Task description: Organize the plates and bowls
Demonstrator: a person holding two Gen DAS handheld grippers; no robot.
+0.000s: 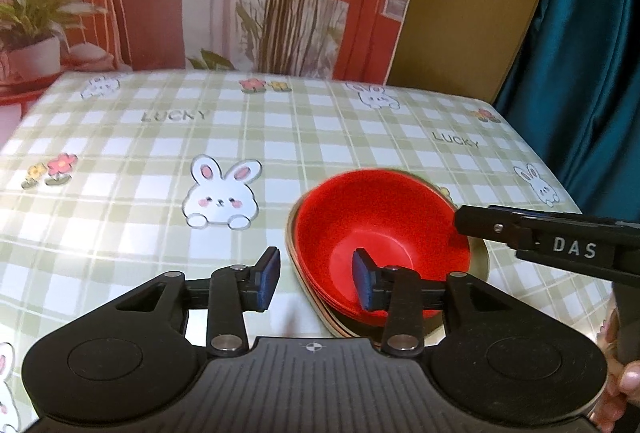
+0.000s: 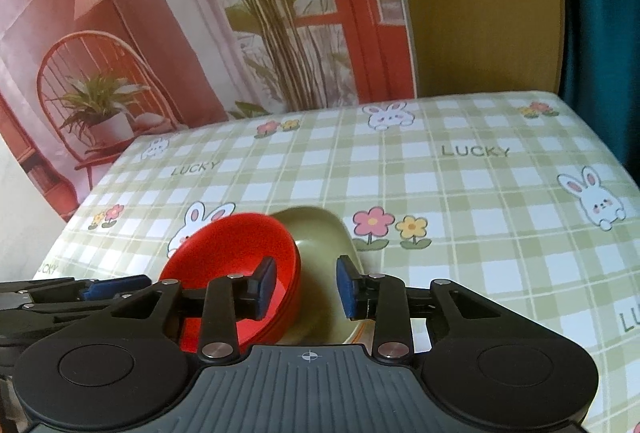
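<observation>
Here we see a checked bunny tablecloth (image 2: 460, 193) mid-frame; a printed backdrop (image 2: 160, 33) above; red bowl (image 1: 380, 233) low; left gripper (image 1: 316, 277) and right gripper (image 2: 306, 287) jaws apart.

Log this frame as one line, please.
red bowl nested in green bowl | left gripper open, astride rim | right gripper open, astride rim

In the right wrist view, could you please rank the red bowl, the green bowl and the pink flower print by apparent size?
1. red bowl
2. green bowl, partly hidden, so these two are unsure
3. pink flower print, clearly smallest
</observation>
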